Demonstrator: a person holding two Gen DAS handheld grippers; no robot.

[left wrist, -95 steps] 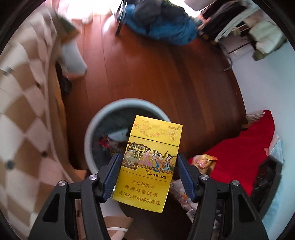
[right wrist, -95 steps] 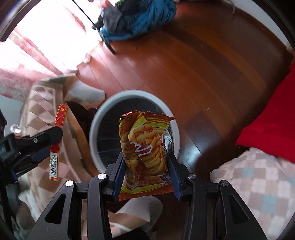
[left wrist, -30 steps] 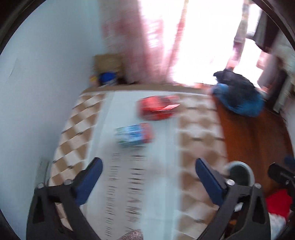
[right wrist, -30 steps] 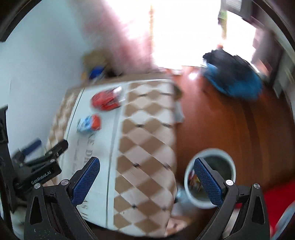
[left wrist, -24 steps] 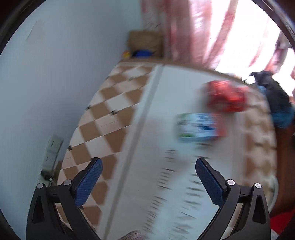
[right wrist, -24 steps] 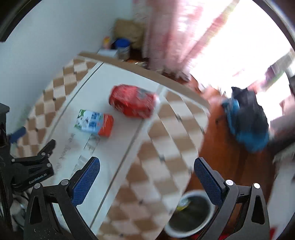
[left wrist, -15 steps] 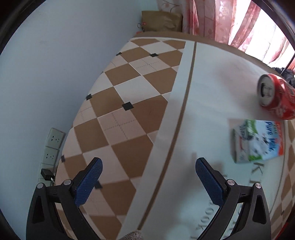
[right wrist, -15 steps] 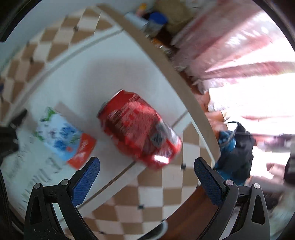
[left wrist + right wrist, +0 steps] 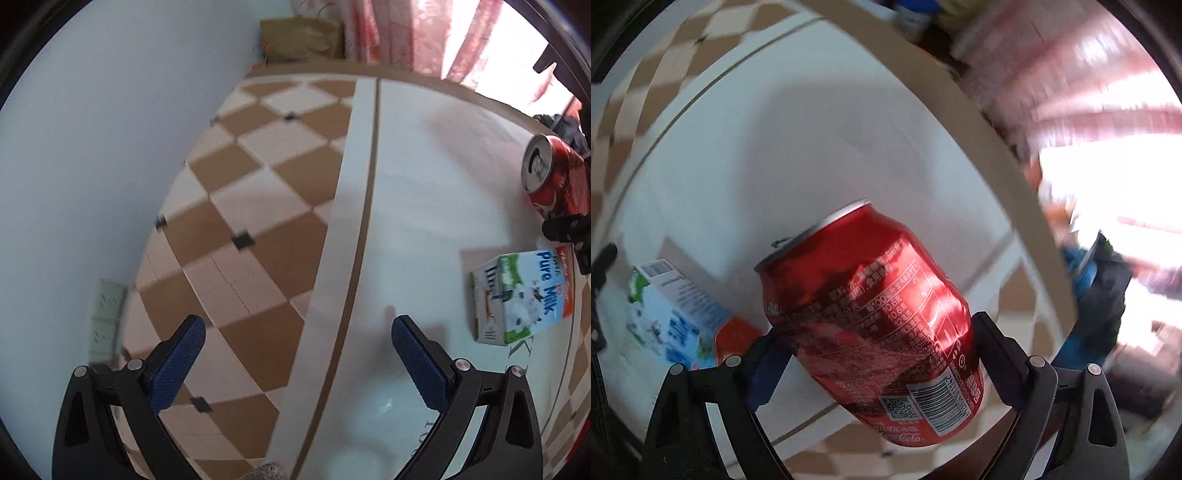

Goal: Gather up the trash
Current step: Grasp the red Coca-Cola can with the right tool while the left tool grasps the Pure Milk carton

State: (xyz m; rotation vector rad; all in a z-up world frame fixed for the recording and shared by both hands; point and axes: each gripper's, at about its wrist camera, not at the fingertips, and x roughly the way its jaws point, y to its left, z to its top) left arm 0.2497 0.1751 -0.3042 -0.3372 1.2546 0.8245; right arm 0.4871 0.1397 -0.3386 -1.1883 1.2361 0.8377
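Observation:
A red cola can [image 9: 875,332] lies on its side on the white middle panel of the bed cover [image 9: 775,155]. My right gripper [image 9: 882,332] is open, its fingers straddling the can, which fills the gap between them. A blue and white milk carton [image 9: 676,314] lies just left of the can. In the left wrist view the milk carton [image 9: 521,295] and the can [image 9: 554,177] sit at the right edge, with part of the right gripper beside the can. My left gripper [image 9: 295,328] is open and holds nothing, hovering over the cover well left of the carton.
The checked brown and cream bed cover [image 9: 251,206] runs against a pale wall [image 9: 92,147] on the left, with wall sockets [image 9: 107,314] low down. A brown bag [image 9: 299,37] and pink curtains [image 9: 424,33] stand beyond the bed's far end. Dark and blue clothing [image 9: 1104,295] lies on the floor.
The cigarette box and snack bag are gone from both grippers, which opened and swung from the bin to the bed. The right gripper has closed in until the can sits between its fingers.

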